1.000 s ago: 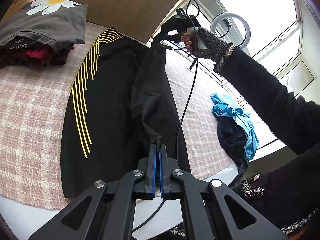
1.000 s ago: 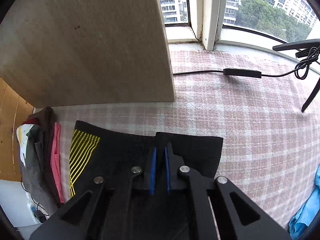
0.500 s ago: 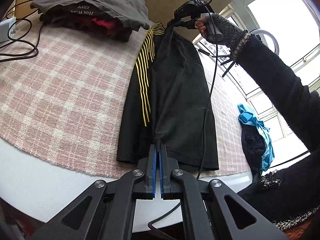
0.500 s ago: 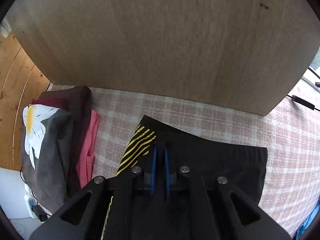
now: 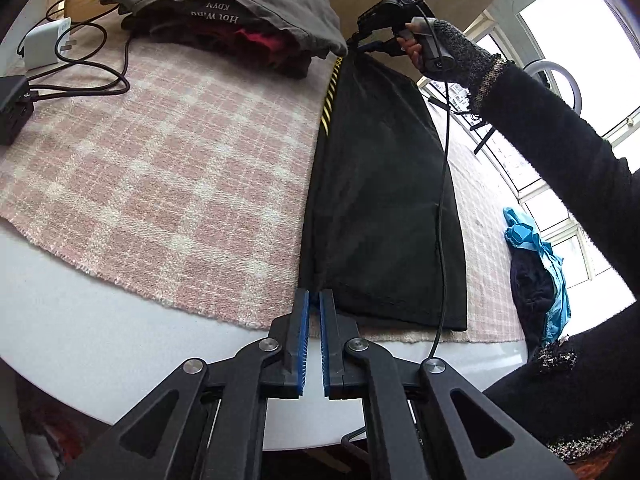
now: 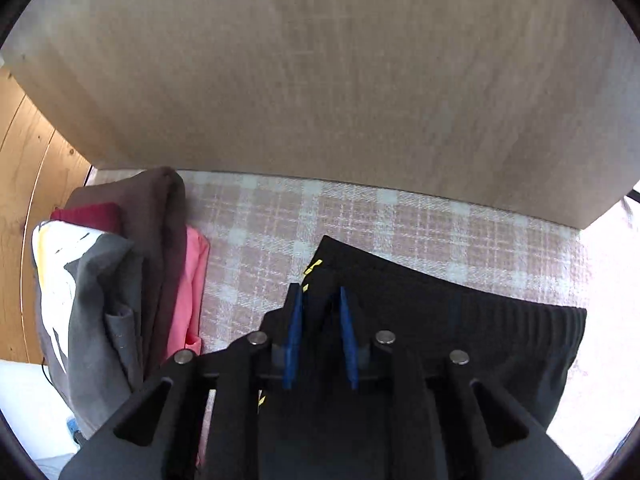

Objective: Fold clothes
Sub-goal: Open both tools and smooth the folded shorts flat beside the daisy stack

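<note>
Folding the black shorts (image 5: 384,184) lengthwise looks done; we see both hand-held grippers (image 5: 312,300) (image 6: 319,296) narrowly parted, cross-fold remaining.

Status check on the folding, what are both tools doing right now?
Left tool open, at the near hem of the black shorts. Right tool open over the far waistband. Shorts folded lengthwise on the cloth. Stack of folded clothes beside them; nothing blocking.

A pink plaid cloth (image 5: 168,168) covers the white bench (image 5: 100,344), its frayed hem short of the near edge. A white charger (image 5: 42,46) with black cables (image 5: 96,80) and a black box (image 5: 12,108) lie at the far left corner. A wooden board (image 6: 320,80) stands upright along the far edge.
</note>
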`<move>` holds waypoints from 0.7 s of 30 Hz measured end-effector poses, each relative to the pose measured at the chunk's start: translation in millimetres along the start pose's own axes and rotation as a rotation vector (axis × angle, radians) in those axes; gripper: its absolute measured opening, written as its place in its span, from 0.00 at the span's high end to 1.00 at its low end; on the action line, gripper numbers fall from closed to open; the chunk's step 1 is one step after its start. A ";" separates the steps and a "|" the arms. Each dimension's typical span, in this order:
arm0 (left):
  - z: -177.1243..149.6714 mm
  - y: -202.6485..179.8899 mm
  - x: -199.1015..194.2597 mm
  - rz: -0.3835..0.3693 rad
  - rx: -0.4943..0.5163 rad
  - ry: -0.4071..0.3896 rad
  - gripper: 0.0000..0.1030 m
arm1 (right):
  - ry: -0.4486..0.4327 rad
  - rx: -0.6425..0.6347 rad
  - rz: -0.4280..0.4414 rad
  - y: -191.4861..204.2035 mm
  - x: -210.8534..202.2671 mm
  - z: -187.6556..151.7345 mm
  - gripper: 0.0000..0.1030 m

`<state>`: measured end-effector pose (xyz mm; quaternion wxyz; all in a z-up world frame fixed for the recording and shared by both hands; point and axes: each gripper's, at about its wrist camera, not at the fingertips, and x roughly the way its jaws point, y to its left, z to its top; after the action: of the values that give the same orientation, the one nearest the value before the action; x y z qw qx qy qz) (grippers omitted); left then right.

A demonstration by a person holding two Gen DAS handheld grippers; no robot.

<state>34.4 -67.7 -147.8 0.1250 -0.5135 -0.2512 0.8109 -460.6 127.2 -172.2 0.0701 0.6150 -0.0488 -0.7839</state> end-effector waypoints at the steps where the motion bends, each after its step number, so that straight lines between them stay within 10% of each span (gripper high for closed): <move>1: -0.7 3.4 -3.1 0.007 -0.012 0.008 0.93 | -0.009 -0.024 -0.006 3.6 -7.6 -1.9 0.77; 9: 36.7 -24.5 -25.1 0.026 0.163 0.007 0.82 | -0.054 -0.107 0.266 -19.3 -122.9 -73.5 0.65; 12: 61.4 -45.6 -5.2 0.014 0.262 0.035 0.80 | -0.118 -0.165 0.186 -37.5 -163.4 -129.3 0.65; 21: 124.3 -77.8 93.7 0.023 0.411 0.172 0.81 | -0.036 -0.033 0.167 -87.6 -105.2 -241.6 0.65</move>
<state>-122.6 6.4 -135.2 0.2389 -0.5471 -0.0632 0.7998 -205.8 233.7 -143.4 0.1443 0.5935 -0.0883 -0.7868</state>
